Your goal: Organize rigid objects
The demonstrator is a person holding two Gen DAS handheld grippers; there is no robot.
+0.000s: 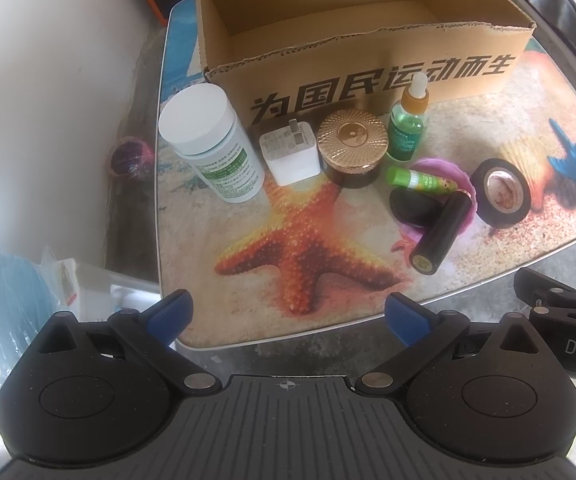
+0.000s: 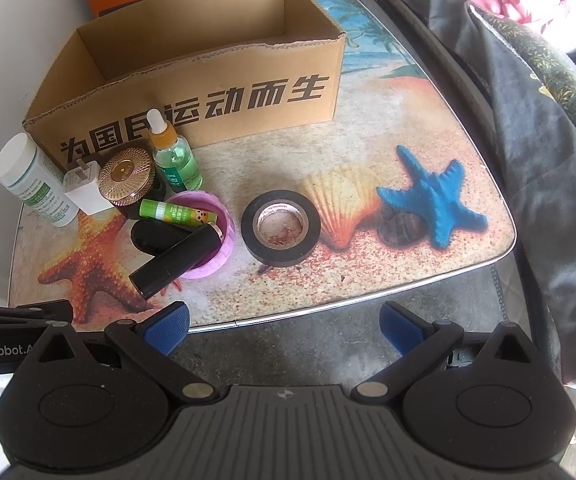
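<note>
Both the left gripper (image 1: 288, 314) and the right gripper (image 2: 283, 328) hang at the bottom of the frame with fingers spread wide, holding nothing. Mid-frame on the table (image 2: 408, 152), a bottle (image 1: 211, 140), charger (image 1: 290, 152), jar (image 1: 352, 142), dropper (image 1: 408, 124) and tape (image 2: 280, 227) sit before the cardboard box (image 2: 207, 92), which takes the upper frame.

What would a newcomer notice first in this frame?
The open cardboard box at the table's far side, with nothing visible inside. In front of it stands a row: white bottle, charger, gold-lidded jar, green dropper bottle. The tape roll lies apart, to their right; both grippers hover open.
</note>
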